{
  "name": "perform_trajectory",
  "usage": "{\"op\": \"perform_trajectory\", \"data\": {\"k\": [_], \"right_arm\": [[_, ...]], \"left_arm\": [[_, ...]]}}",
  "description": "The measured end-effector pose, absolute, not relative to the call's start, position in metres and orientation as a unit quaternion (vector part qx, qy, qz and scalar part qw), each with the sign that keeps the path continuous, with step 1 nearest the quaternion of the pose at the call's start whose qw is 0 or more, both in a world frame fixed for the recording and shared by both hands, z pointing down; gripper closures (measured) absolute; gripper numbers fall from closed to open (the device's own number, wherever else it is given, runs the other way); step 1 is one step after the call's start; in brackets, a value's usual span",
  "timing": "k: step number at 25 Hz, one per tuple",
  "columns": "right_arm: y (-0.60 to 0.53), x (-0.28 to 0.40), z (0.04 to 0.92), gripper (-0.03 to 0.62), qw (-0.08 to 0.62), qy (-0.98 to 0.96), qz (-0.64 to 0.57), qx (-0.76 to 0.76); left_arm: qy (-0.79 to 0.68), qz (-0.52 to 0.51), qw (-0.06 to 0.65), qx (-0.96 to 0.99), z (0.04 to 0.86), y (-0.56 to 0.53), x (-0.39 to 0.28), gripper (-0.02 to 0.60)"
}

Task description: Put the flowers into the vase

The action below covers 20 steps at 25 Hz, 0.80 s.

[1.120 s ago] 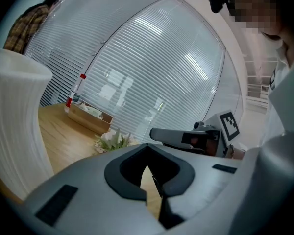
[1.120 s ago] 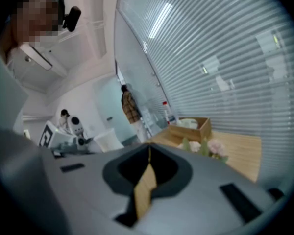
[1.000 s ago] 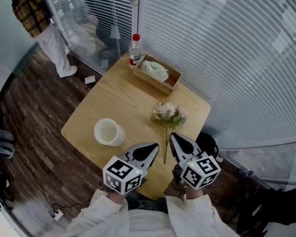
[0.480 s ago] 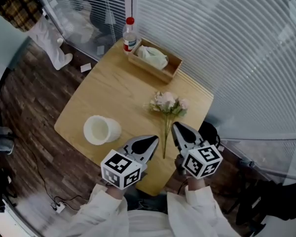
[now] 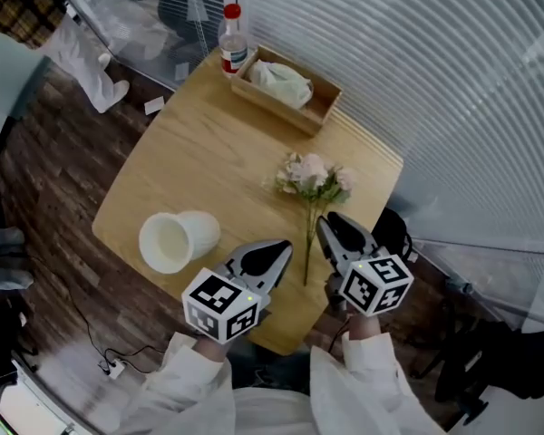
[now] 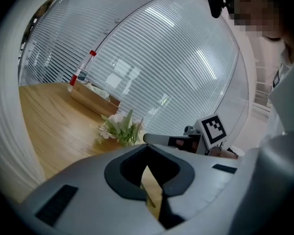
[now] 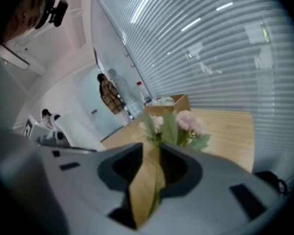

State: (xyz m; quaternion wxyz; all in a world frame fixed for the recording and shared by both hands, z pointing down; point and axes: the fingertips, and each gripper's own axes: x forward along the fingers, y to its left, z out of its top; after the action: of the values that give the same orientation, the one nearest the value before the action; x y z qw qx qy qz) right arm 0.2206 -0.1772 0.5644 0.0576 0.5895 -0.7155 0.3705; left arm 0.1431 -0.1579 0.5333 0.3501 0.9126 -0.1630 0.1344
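Observation:
A small bunch of pink and white flowers lies on the wooden table, its green stem running toward the near edge. A white vase stands left of it. My right gripper hovers just right of the stem's lower end. Its jaws have just been opening and stand apart, not pressing on anything. In the right gripper view the flowers sit straight ahead of the gripper, and the stem shows in the gap. My left gripper is shut and empty, left of the stem. The flowers show beyond it.
A wooden box holding pale cloth sits at the table's far edge, with a red-capped bottle beside it. Slatted blinds close off the far and right sides. A black object lies beyond the table's right edge. A person in plaid stands far off.
Both grippers have sunk toward the table near the stem's lower end. The right gripper's jaws have parted. The flowers and vase lie where they were.

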Motion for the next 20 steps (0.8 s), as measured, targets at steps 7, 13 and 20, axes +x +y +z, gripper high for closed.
{"op": "perform_trajectory", "data": {"k": [7, 13, 20], "right_arm": [[-0.18, 0.223, 0.593, 0.44, 0.083, -0.701, 0.386, 0.595], [-0.186, 0.233, 0.609, 0.404, 0.091, -0.68, 0.393, 0.612], [-0.19, 0.233, 0.625, 0.405, 0.099, -0.678, 0.405, 0.606]], "left_arm": [[-0.15, 0.137, 0.351, 0.914, 0.542, -0.155, 0.156, 0.572], [-0.147, 0.142, 0.35, 0.914, 0.551, -0.155, 0.16, 0.572], [-0.149, 0.149, 0.35, 0.913, 0.56, -0.158, 0.16, 0.572]]}}
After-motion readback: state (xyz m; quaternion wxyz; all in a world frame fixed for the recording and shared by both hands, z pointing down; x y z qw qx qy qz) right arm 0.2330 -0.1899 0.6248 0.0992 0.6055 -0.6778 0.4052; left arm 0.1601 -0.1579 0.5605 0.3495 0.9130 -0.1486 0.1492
